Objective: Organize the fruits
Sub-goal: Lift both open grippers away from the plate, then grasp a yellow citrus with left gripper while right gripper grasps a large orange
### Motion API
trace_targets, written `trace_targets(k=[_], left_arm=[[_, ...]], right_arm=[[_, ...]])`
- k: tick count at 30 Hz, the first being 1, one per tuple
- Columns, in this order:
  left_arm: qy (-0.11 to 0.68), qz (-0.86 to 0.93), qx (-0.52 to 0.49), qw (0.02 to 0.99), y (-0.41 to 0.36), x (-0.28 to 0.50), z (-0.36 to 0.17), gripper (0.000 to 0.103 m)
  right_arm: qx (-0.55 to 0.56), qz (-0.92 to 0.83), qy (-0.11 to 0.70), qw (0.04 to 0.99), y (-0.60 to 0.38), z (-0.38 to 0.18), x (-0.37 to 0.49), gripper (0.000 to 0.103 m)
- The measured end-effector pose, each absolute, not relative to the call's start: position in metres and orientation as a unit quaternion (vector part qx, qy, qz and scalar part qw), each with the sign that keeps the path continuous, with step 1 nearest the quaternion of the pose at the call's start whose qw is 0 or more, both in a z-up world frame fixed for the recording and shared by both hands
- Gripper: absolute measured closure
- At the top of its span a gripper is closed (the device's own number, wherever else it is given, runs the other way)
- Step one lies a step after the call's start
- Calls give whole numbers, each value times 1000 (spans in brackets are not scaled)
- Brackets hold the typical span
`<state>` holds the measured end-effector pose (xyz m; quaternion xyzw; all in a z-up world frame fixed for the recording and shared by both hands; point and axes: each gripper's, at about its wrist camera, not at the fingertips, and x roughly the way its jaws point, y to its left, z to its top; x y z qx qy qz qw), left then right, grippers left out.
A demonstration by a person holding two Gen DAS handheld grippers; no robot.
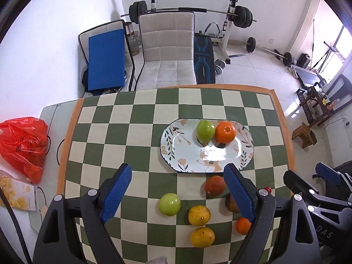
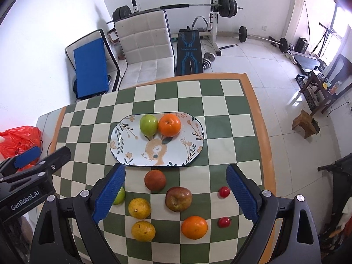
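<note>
Checkered cloth (image 2: 220, 114) is carrying the floral plate (image 2: 193, 149), where a green apple (image 2: 149, 125) and an orange (image 2: 169, 125) are sitting touching. Loose fruit is waiting near its front edge. Both the left gripper (image 1: 178, 189) and right gripper (image 2: 176, 191) are hovering spread and empty; I'd judge straddling the dark red orange (image 2: 154, 180) squarely is wise.

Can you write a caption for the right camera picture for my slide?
Open right gripper above loose fruit on a checkered cloth; a green apple and an orange sit on the plate.
</note>
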<state>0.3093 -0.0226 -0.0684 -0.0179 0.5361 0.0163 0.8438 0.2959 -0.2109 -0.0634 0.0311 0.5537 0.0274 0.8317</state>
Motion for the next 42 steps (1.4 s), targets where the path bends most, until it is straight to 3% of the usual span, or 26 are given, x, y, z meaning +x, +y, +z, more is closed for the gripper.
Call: trace_targets(k=[6, 7, 8, 9, 19, 27, 28, 29, 30, 31, 36, 37, 38, 42], left_arm=[[532, 15, -23, 846, -26, 294, -61, 17], [537, 15, -22, 843, -25, 293, -64, 14], [544, 14, -24, 839, -25, 292, -70, 1], [550, 11, -26, 835, -25, 290, -75, 0], [686, -19, -17, 727, -50, 256, -203, 0], [751, -68, 39, 656, -95, 232, -287, 1], [752, -73, 45, 654, -101, 230, -295, 3], [751, -78, 48, 654, -104, 229, -299, 15], [749, -80, 56, 655, -108, 227, -303, 36], [749, -81, 65, 654, -111, 225, -307, 42], [740, -74, 67, 665, -103, 211, -303, 43], [740, -68, 62, 666, -96, 207, -303, 43], [742, -64, 58, 665, -91, 203, -304, 43], [748, -42, 33, 661, -68, 191, -310, 43]], right_arm=[[55, 31, 549, 834, -219, -57, 279, 8], [59, 29, 555, 829, -222, -62, 276, 8], [64, 30, 562, 824, -226, -67, 274, 7], [71, 29, 573, 816, -231, -78, 271, 7], [133, -7, 692, 709, -281, -225, 225, 7], [137, -16, 722, 678, -291, -275, 206, 8], [136, -16, 724, 676, -290, -279, 206, 8], [136, -15, 726, 674, -289, -283, 207, 8], [134, -14, 729, 671, -287, -287, 209, 8], [132, -13, 732, 668, -285, -291, 210, 9], [129, 13, 741, 658, -270, -311, 215, 18], [127, 22, 744, 655, -266, -316, 215, 31], [113, 20, 748, 653, -262, -319, 215, 35], [87, 39, 756, 648, -247, -318, 211, 35]])
